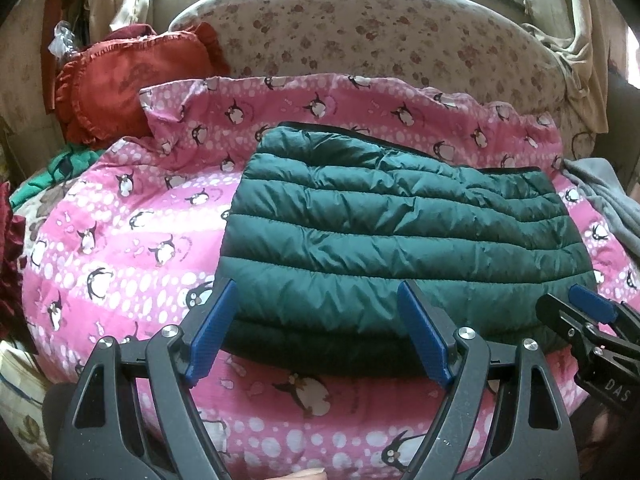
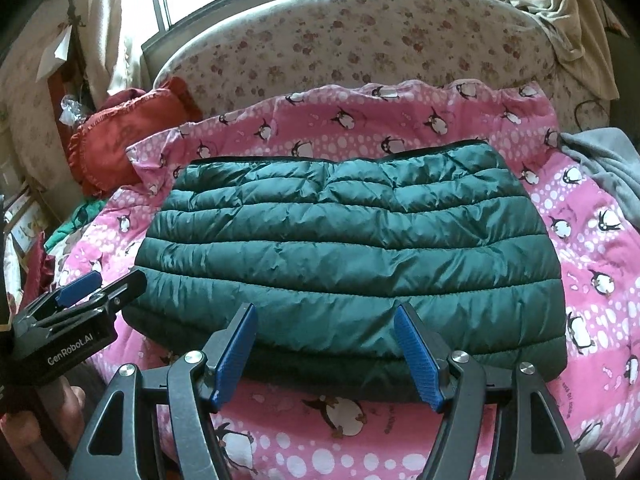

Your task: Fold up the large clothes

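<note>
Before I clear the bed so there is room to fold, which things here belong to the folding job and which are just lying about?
For the job:
green jacket, folded on the quilt
left claw, open
right claw, open
pink quilt, the folding surface

Lying about:
red pillow
grey cloth
green garment, at the quilt's left edge

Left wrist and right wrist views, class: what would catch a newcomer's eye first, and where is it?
First, the dark green quilted jacket, folded into a puffy block in the middle of the bed. Under it spreads a bright pink penguin-print quilt, with a red ruffled pillow at the far left by the floral headboard. Nearest the camera, the left gripper and right gripper hover with jaws open at the jacket's near edge.
</note>
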